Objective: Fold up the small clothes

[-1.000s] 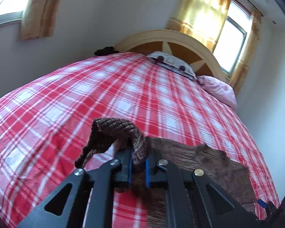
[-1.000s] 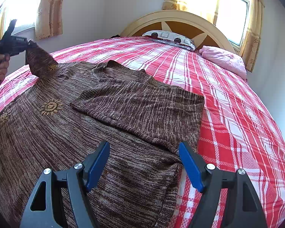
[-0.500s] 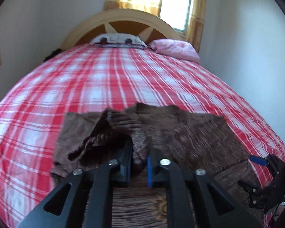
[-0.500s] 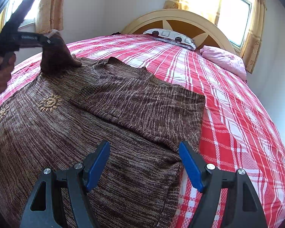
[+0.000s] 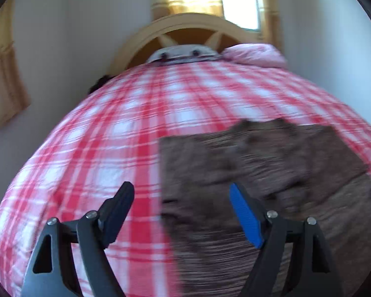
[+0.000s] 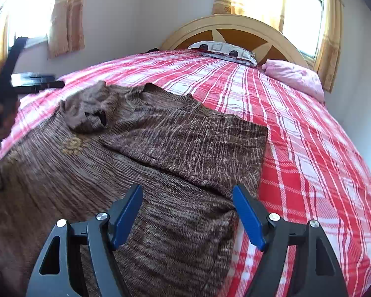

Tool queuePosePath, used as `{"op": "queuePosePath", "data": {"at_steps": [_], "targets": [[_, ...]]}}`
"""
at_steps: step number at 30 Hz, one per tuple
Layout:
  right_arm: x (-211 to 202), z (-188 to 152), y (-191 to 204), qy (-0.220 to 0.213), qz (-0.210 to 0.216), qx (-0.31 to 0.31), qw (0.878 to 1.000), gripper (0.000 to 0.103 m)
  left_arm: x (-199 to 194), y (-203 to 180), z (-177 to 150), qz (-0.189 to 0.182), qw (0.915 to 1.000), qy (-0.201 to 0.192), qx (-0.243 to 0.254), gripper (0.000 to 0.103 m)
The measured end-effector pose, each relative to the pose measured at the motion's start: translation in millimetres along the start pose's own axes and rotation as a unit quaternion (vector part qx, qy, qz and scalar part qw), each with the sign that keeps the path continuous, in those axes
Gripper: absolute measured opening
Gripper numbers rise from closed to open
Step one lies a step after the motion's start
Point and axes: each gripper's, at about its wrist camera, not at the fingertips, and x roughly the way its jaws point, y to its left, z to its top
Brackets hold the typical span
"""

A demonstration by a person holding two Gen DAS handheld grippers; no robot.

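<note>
One sweater (image 6: 141, 148), two pillows (image 6: 225, 50), two grippers (image 6: 188, 212).

Sunlit curtained window (image 6: 301, 12) behind arched headboard (image 6: 235, 28).

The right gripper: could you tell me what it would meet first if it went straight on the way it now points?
Most likely the brown sweater: the open right gripper hangs over its folded sleeve, pointing along the red plaid bedspread. Its height above the knit is unclear.
</note>
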Motion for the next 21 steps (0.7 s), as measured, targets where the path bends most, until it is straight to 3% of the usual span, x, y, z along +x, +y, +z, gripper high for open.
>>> {"op": "queuePosePath", "data": {"at_steps": [2,7,9,12,14,17,19,21], "targets": [[-4,7,-1,0.010,0.024,0.021,0.999,0.076,12,24,-5,0.029,0.9993,0.010,-0.022,0.082],[-1,42,27,0.031,0.052,0.006,0.998,0.076,42,34,-8,0.015,0.9974,0.041,-0.058,0.082],[6,64,45,0.040,0.069,-0.011,0.997,0.076,50,22,-14,-0.006,0.9970,0.064,-0.043,0.082],[27,90,70,0.054,0.089,-0.030,0.994,0.076,52,12,-17,-0.006,0.9969,0.077,-0.013,0.086],[44,101,85,0.064,0.084,-0.057,0.993,0.076,59,14,-20,-0.015,0.9948,0.100,-0.015,0.099],[81,115,103,0.081,0.070,-0.077,0.991,0.076,67,27,-23,-0.051,0.9905,0.120,-0.044,0.099],[107,122,112,0.098,0.074,-0.079,0.989,0.076,67,33,-26,-0.064,0.9890,0.119,-0.060,0.099],[135,123,120,0.127,0.051,-0.097,0.986,0.076,66,33,-28,-0.066,0.9889,0.116,-0.064,0.099]]}}
